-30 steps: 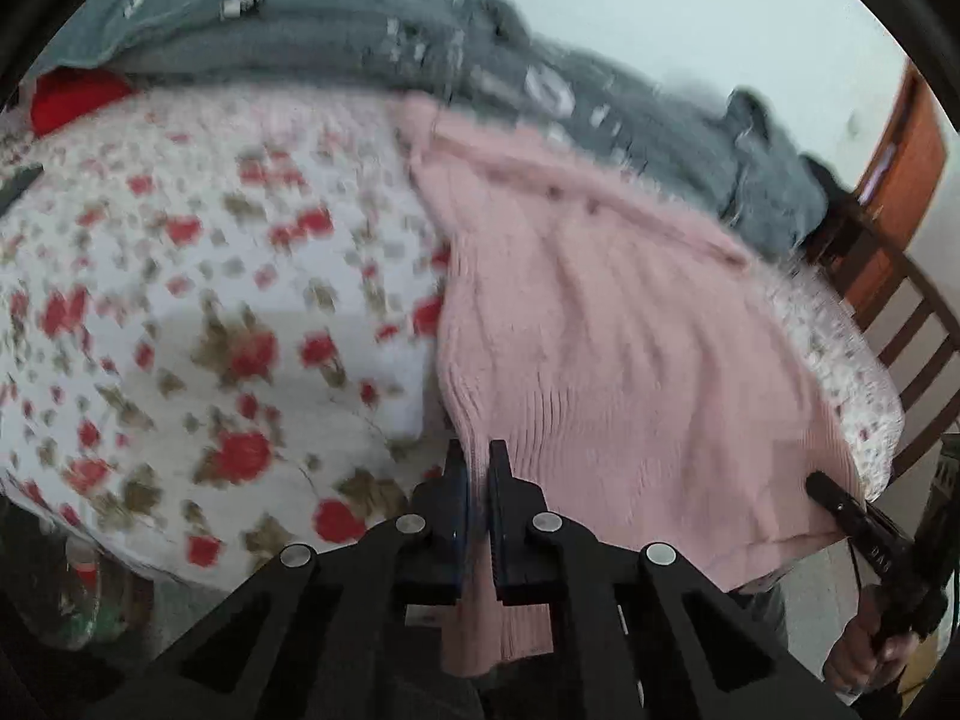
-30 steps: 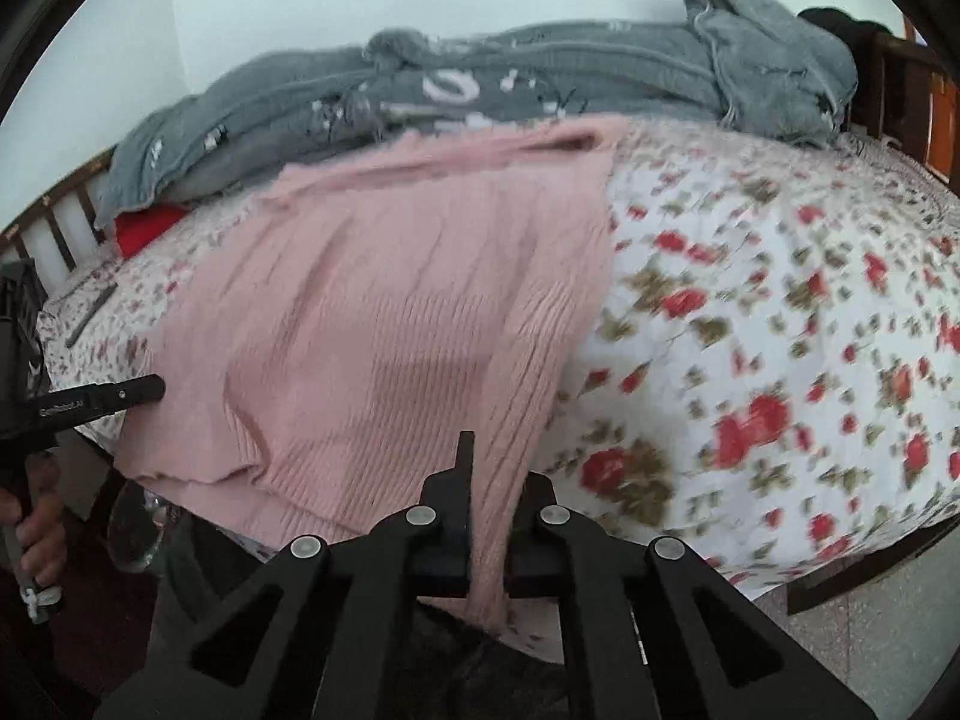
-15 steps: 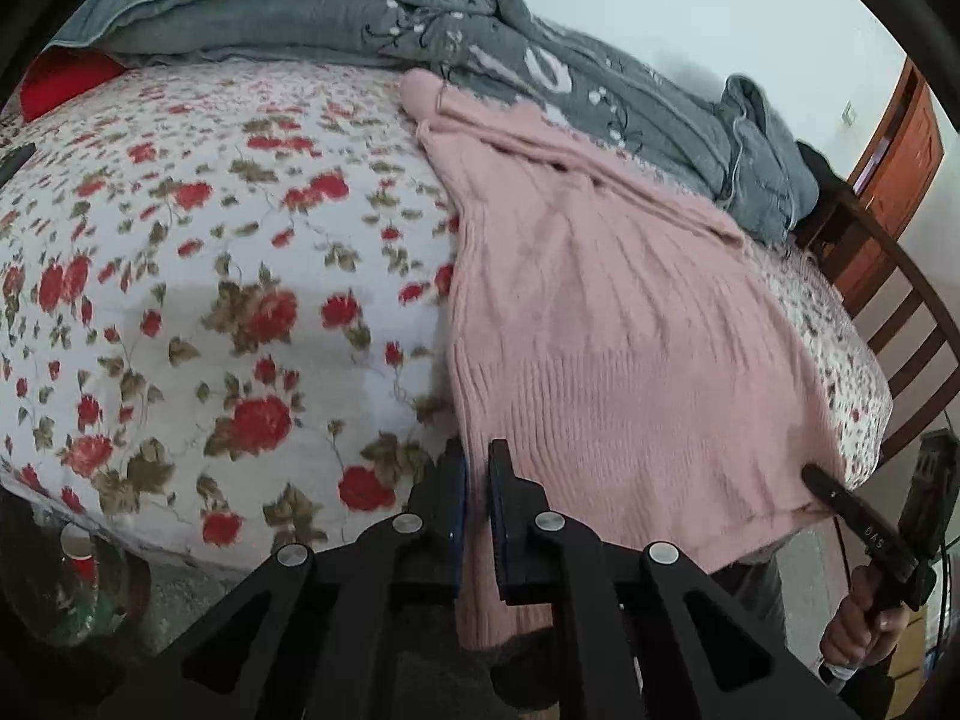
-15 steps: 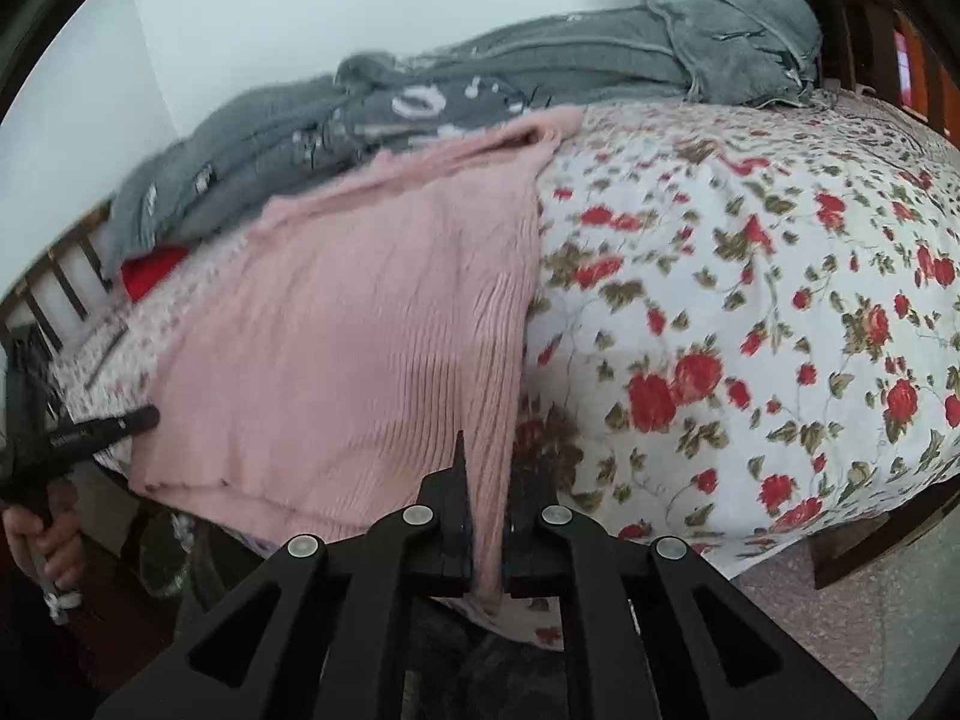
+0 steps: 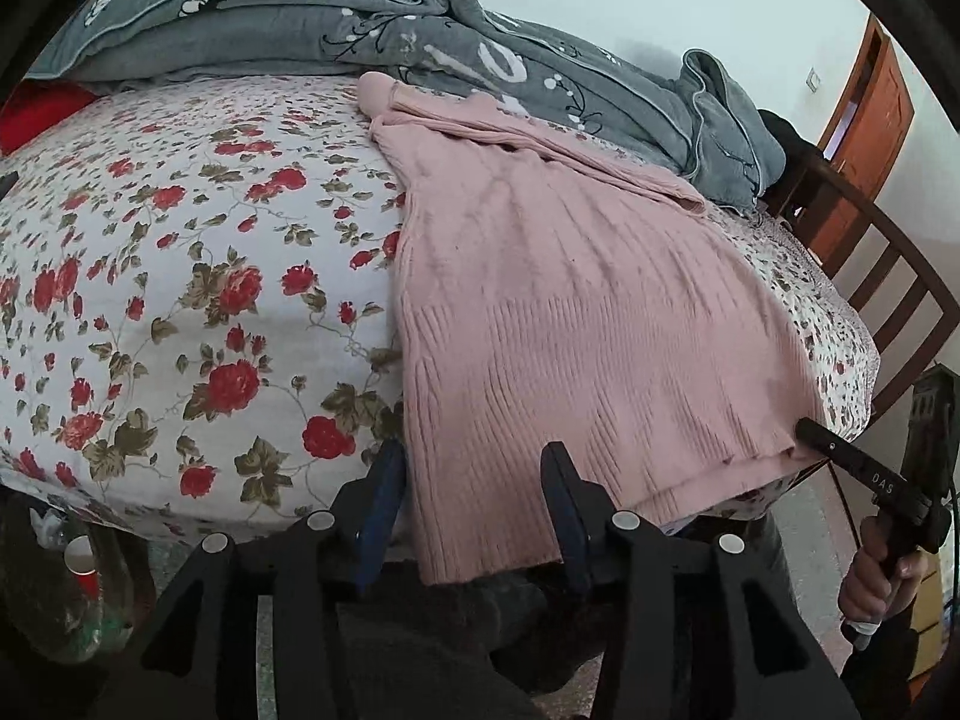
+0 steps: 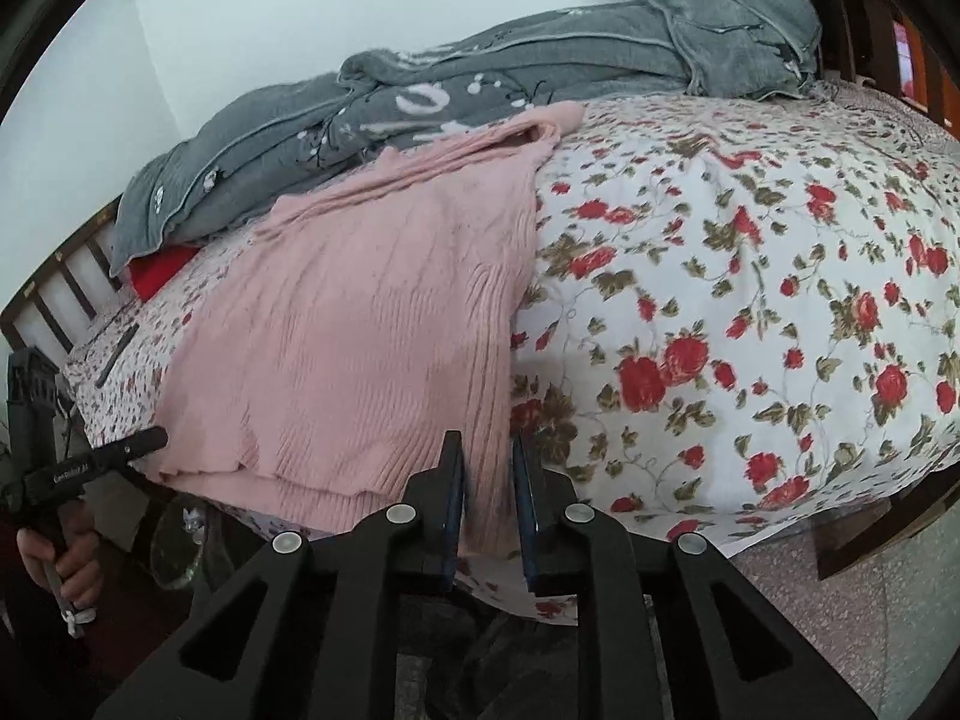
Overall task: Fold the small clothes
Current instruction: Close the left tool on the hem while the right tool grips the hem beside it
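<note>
A pink ribbed knit sweater (image 5: 576, 324) lies spread flat on the floral bed sheet (image 5: 180, 276), its hem hanging over the near bed edge. My left gripper (image 5: 474, 480) is open, jaws wide apart on either side of the hem's left corner. In the right wrist view the sweater (image 6: 372, 348) lies left of centre. My right gripper (image 6: 487, 468) is open a little, its jaws either side of the hem's right corner without pinching it. Each gripper also shows in the other's view: the right (image 5: 864, 468), the left (image 6: 90, 462).
A grey patterned blanket (image 5: 480, 60) is heaped along the far side of the bed. A red item (image 5: 42, 108) lies at the far left. A wooden bed frame (image 5: 900, 276) and door stand at the right. A dark slim object (image 6: 117, 348) lies on the sheet.
Both grippers were shut on the sweater's hem corners and have opened, letting the hem drop onto the bed edge. The sweater now lies flatter.
</note>
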`<state>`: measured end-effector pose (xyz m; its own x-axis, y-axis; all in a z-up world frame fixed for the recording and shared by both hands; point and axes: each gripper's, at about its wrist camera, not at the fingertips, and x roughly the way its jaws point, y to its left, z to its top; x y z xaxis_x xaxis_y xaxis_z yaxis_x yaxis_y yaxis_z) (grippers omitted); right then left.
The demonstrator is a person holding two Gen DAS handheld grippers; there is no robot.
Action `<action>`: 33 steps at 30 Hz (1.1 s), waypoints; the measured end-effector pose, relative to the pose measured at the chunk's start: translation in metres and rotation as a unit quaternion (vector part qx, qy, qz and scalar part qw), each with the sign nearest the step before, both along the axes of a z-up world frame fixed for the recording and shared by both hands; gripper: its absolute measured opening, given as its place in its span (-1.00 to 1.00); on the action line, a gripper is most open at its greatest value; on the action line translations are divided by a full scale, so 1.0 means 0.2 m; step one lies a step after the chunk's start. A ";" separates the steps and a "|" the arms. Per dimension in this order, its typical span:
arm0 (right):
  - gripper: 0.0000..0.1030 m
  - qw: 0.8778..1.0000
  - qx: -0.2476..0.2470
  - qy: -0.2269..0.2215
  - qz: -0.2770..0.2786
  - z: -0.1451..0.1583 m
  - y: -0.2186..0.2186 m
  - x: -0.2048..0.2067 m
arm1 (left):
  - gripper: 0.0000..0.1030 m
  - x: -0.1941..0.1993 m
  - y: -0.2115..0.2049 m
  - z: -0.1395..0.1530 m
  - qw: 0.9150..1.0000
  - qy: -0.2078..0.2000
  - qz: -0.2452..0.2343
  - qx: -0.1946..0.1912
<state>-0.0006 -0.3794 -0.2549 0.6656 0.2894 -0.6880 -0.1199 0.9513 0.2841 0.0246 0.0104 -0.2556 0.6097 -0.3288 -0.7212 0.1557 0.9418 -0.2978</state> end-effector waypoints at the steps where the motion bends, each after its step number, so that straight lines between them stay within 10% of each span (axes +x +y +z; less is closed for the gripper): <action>1: -0.67 1.000 -0.002 0.002 0.005 0.00 0.01 0.00 | -0.16 0.00 0.00 0.00 1.000 0.003 -0.003 -0.001; 7: -0.67 1.000 0.007 0.007 0.021 -0.01 0.03 -0.01 | -0.27 -0.01 0.03 0.00 1.000 0.013 -0.001 -0.019; 14: -0.88 1.000 0.014 0.008 0.009 -0.01 0.03 0.00 | -0.84 0.00 0.06 -0.01 0.999 0.027 0.010 -0.023; 33: -0.81 0.998 0.048 0.034 0.006 -0.04 -0.03 0.03 | -0.54 -0.04 0.03 -0.03 0.999 0.006 0.000 -0.035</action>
